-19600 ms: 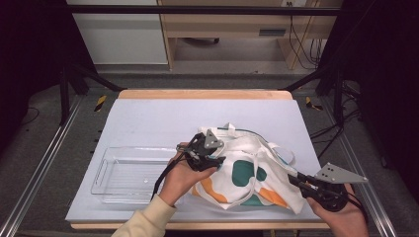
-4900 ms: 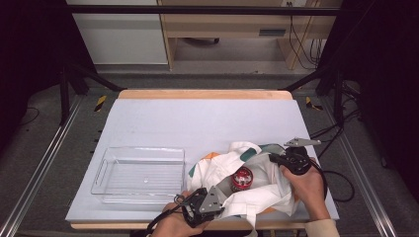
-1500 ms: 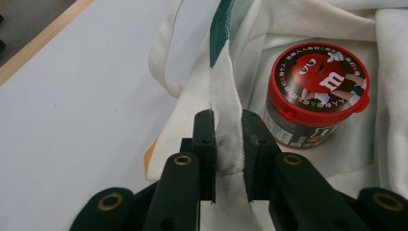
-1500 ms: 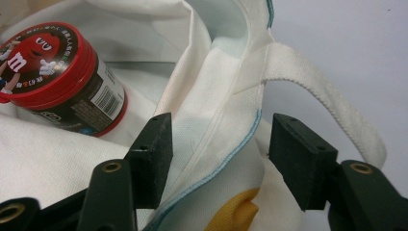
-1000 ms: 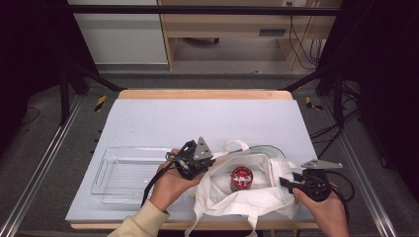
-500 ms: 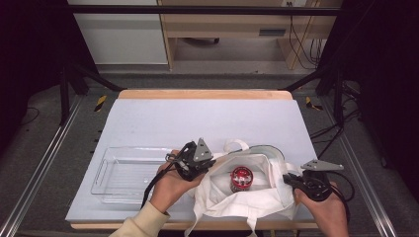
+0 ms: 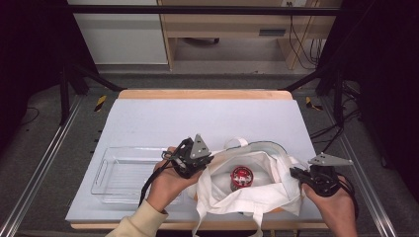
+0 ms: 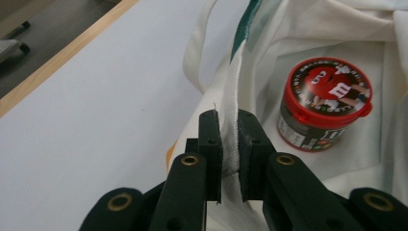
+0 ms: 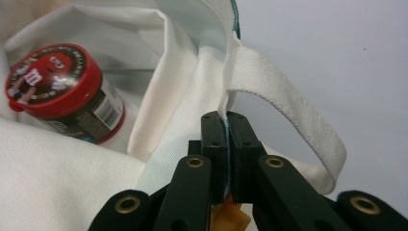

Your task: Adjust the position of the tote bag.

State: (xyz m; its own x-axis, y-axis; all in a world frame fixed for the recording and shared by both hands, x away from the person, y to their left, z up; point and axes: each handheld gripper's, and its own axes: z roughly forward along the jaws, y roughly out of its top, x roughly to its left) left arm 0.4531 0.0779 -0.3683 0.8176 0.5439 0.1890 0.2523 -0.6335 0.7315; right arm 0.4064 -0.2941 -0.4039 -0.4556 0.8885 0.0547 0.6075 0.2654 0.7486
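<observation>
Your left claw (image 8: 230,132) is clamped on the rim of the white tote bag (image 7: 257,190); in the left gripper view a fold of white cloth edge runs up between the two black jaws, which stand nearly together. In the high view that claw (image 7: 190,160) sits at the bag's left rim, your left hand (image 7: 168,182) under it, cream sleeve coming in from the bottom edge.

Your right claw (image 9: 230,130) has just been closing, and it now pinches the bag's opposite rim: the right gripper view shows a thin layer of pale cloth between jaws pressed tight, right where a white webbing handle (image 9: 284,101) is sewn on and loops off to the side. In the high view the right claw (image 7: 300,174) is at the bag's right rim, your right hand (image 7: 331,207) behind it.

Between the two claws the bag's mouth is held open and faces up. Inside the bag, roughly at its middle, lies a small candy tub with a red lid (image 7: 241,177); it rests on the bag's inner cloth, tilted, apart from both claws. The lid (image 8: 327,89) carries a red cartoon-character print, and the body below it is dark with a label.

The bag lies on the grey-white worktop (image 7: 207,118), near its front edge. Left of the bag, just beside your left hand, is a clear plastic tray (image 7: 121,170). A second handle of the bag hangs over the worktop's front edge.
</observation>
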